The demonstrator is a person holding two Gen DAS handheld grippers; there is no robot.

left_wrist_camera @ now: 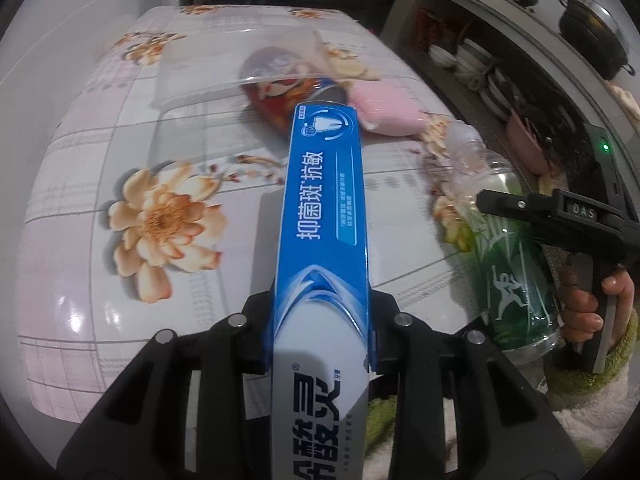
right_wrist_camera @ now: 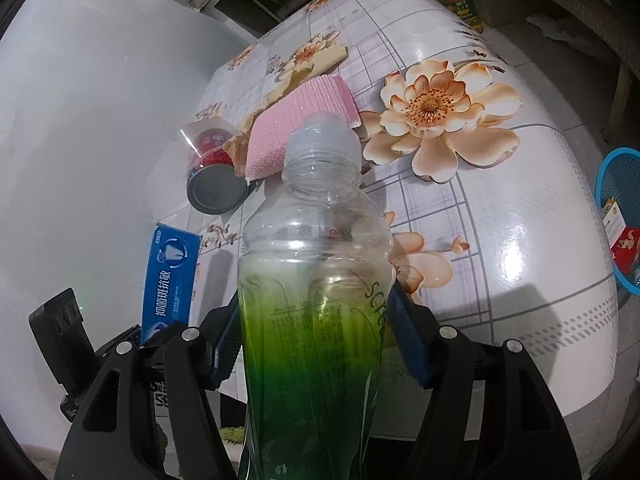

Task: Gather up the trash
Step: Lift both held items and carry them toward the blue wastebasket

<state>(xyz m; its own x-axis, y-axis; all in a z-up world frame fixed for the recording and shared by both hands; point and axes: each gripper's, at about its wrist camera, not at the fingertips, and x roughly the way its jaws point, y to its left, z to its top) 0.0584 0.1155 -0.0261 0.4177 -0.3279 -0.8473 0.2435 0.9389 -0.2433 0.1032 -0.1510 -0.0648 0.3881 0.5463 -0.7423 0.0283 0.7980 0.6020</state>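
Observation:
My left gripper (left_wrist_camera: 322,320) is shut on a long blue and white toothpaste box (left_wrist_camera: 324,184), which sticks out forward above the table; the same box (right_wrist_camera: 170,280) shows at the lower left of the right wrist view. My right gripper (right_wrist_camera: 316,320) is shut on a clear plastic bottle with a green label (right_wrist_camera: 316,280), its blue pads pressing both sides. The bottle (left_wrist_camera: 516,272) also appears at the right of the left wrist view, beside a person's hand (left_wrist_camera: 580,304). On the table lie a red can (right_wrist_camera: 214,172) on its side and a pink sponge (right_wrist_camera: 296,128).
The table carries a glossy floral cloth (left_wrist_camera: 120,140). A clear plastic wrapper (left_wrist_camera: 240,60) lies over the red can (left_wrist_camera: 276,100), next to the pink sponge (left_wrist_camera: 384,110). A blue basket (right_wrist_camera: 622,220) with some packaging stands on the floor at the right. Shelves with dishes (left_wrist_camera: 472,60) and a pot (left_wrist_camera: 592,28) are beyond the table.

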